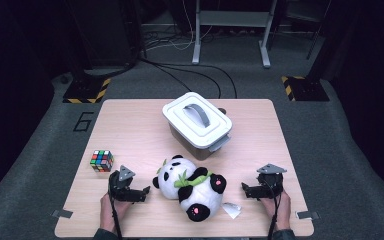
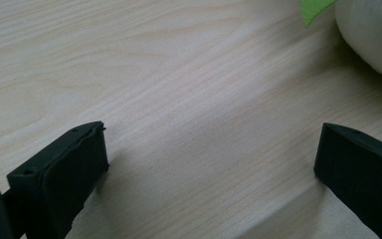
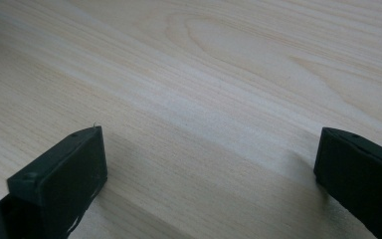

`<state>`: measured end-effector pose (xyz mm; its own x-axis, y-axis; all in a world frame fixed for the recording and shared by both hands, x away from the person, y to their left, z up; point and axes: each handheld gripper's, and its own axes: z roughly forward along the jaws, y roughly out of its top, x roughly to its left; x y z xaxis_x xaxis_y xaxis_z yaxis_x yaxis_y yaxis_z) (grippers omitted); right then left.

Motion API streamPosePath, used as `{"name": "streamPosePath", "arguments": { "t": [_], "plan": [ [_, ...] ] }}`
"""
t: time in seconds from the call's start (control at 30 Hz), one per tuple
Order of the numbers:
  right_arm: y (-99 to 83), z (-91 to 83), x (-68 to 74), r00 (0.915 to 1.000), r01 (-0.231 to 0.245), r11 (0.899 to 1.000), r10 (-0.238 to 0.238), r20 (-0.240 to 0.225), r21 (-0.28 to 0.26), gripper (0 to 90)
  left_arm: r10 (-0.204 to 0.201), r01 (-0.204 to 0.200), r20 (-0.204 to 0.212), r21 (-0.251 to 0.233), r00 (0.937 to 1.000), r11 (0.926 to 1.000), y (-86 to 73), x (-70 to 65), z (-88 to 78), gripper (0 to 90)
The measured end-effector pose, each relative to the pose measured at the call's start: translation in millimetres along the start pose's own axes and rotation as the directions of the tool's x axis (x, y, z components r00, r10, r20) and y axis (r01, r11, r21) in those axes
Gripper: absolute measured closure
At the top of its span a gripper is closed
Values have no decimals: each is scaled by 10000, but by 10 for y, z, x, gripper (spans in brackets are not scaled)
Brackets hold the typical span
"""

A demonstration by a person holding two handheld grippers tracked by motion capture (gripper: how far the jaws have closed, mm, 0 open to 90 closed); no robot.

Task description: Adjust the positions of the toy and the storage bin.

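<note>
Left tongs [image 1: 146,191] and right tongs [image 1: 243,189] rest low on wooden desk [image 1: 130,125], each held in hand at near edge, jaws spread wide, gripping nothing. Plush panda [image 1: 190,186] lies on back between them, near left tongs, green leaf on chest. White tag [image 1: 232,210] beside panda's foot. Rubik's cube [image 1: 102,160] at left, behind left tongs. Farther back, white lidded box [image 1: 197,124] with grey handle, closed.
</note>
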<state>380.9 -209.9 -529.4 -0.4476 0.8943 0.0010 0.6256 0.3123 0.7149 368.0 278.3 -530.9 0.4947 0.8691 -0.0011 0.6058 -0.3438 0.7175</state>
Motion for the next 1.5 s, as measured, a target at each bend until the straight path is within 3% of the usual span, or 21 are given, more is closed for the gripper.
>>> {"name": "streamPosePath", "arguments": {
  "t": [0.23, 0.33, 0.47, 0.57, 0.77, 1.03, 1.33, 1.5],
  "plan": [
    [0, 0, 0, 10000, -4, 10000, 4, -1, 1, 0, -362, 372, 294, -319, 9989, 9988, -5, 52, -47, 8],
    [0, 0, 0, 10000, -3, 10000, 3, -4, 0, 0, -344, 358, 284, -519, 9990, 9980, 43, 40, -131, 6],
    [1, 0, -2, 10000, 14, 10000, -14, -2, -2, 0, -436, 503, 913, -728, 9949, 9961, 177, 1, -281, 3],
    [0, 0, 0, 10000, -2, 10000, 2, -1, 0, 0, -222, 337, 1247, -909, 9919, 9953, 284, -84, -378, 3],
    [0, 0, 0, 10000, -6, 10000, 6, -2, 3, 0, 775, -595, 1549, -1178, 9849, 9913, 504, -333, -513, 3],
    [0, 0, 1, 10000, -5, 10000, 5, -8, 0, 0, 1522, -1190, 2118, -1614, 9654, 9797, 786, -655, -601, 1],
    [1, 0, 7, 10000, -37, 10000, 37, 16, 10, 0, 2457, -2015, 2800, -1776, 9280, 9632, 1074, -1014, -524, 0],
    [-2, -4, 0, 10000, 87, 9999, -86, -14, 50, 0, 2734, -2314, 3029, -1676, 9130, 9583, 1125, -1159, -460, 0]
  ]
}}
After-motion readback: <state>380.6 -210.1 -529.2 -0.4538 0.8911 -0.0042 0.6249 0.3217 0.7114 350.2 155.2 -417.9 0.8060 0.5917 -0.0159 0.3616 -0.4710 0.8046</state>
